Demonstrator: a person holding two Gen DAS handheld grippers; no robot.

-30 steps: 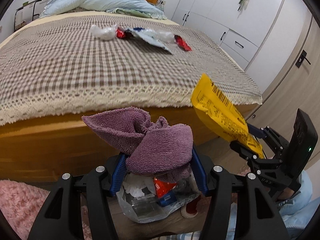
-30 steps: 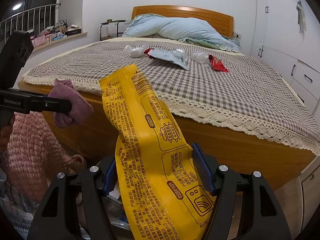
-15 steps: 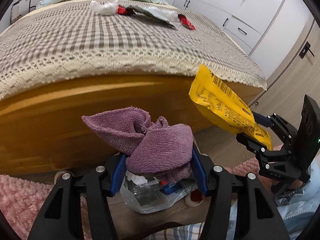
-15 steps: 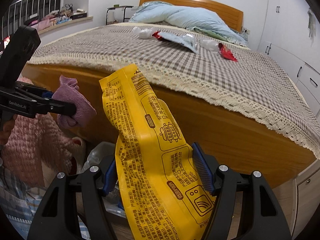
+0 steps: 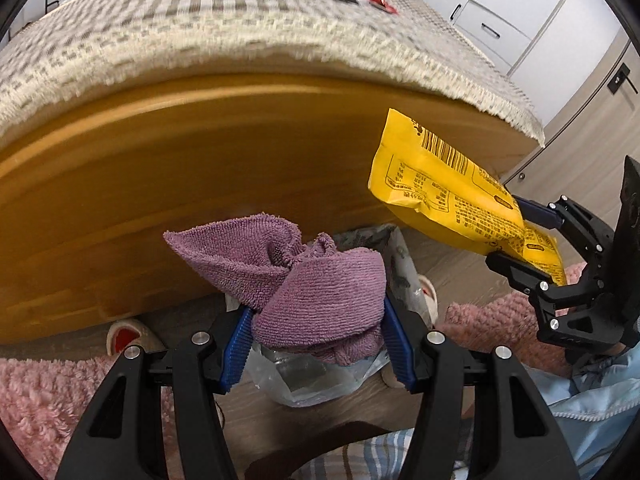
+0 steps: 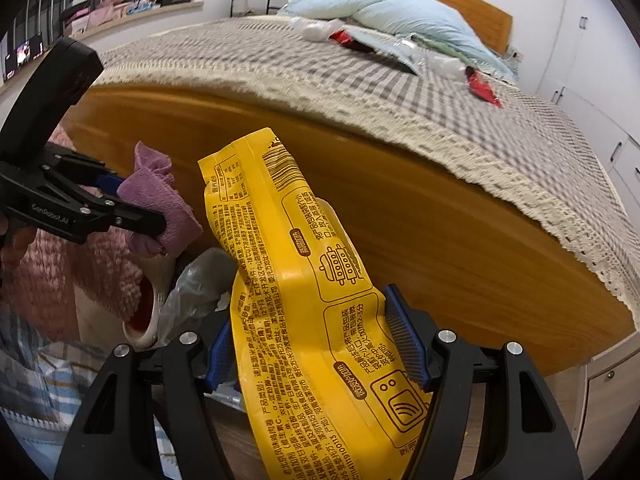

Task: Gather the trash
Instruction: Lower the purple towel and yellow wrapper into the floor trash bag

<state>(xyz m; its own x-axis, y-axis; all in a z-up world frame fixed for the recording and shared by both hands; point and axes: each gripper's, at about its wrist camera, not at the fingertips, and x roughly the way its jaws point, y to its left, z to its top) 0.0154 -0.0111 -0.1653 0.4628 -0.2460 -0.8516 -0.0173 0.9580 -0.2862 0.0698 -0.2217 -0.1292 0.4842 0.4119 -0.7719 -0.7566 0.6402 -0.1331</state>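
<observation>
Left gripper [image 5: 316, 332] fingers pinch purple towel [image 5: 304, 280], right gripper [image 6: 316, 344] fingers pinch yellow snack wrapper [image 6: 304, 300], both above clear trash bag [image 5: 304, 376] on floor; risk: limp bag mouth collapses, items land outside.

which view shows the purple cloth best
The left wrist view: the purple cloth fills the centre, clamped in the left gripper. The right wrist view shows only its bunched end beside the yellow packet.
</observation>
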